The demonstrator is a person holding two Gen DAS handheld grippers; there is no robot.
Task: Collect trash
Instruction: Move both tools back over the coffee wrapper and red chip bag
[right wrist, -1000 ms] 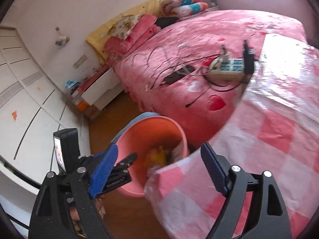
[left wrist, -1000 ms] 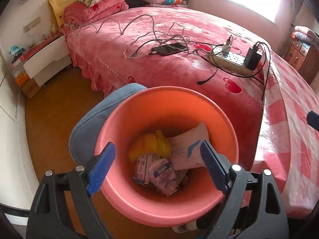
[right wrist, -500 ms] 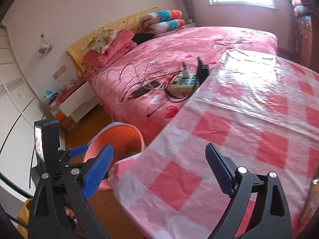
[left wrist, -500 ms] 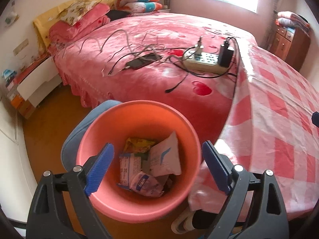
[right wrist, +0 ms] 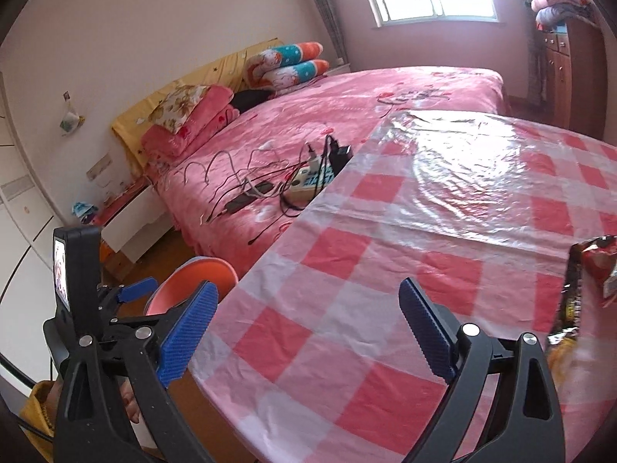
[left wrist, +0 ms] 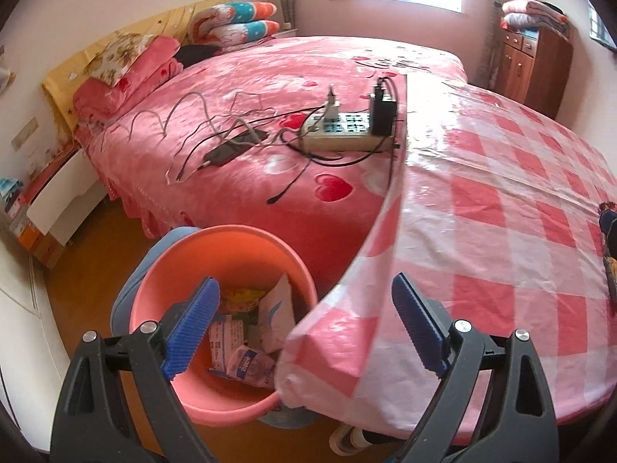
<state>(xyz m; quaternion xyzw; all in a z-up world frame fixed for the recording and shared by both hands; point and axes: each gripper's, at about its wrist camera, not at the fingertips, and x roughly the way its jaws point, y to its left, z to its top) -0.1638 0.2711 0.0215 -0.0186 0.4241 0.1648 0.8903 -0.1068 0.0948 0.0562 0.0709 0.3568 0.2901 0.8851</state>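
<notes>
A pink plastic bin [left wrist: 239, 247] stands on the floor beside the table; it also shows in the right wrist view [right wrist: 200, 274]. It holds several wrappers and packets [left wrist: 246, 351]. My left gripper [left wrist: 304, 324] is open and empty, above the bin's near rim and the table corner. My right gripper [right wrist: 308, 328] is open and empty above the checked tablecloth [right wrist: 385, 270]. A dark red snack wrapper [right wrist: 582, 281] lies on the table at the right edge of the right wrist view; a dark scrap [left wrist: 609, 227] shows at the left wrist view's right edge.
A pink bed [left wrist: 270, 88] lies behind the table, with a power strip [left wrist: 347, 131], cables and a phone [left wrist: 231, 150]. A blue stool [left wrist: 127, 301] stands behind the bin. A wooden cabinet [left wrist: 532, 65] stands at the far right. The left gripper's body [right wrist: 77, 270] shows in the right wrist view.
Both grippers have risen and swung right, away from the bin and over the table. The bin looks smaller and further left; the snack wrapper has come into the right wrist view.
</notes>
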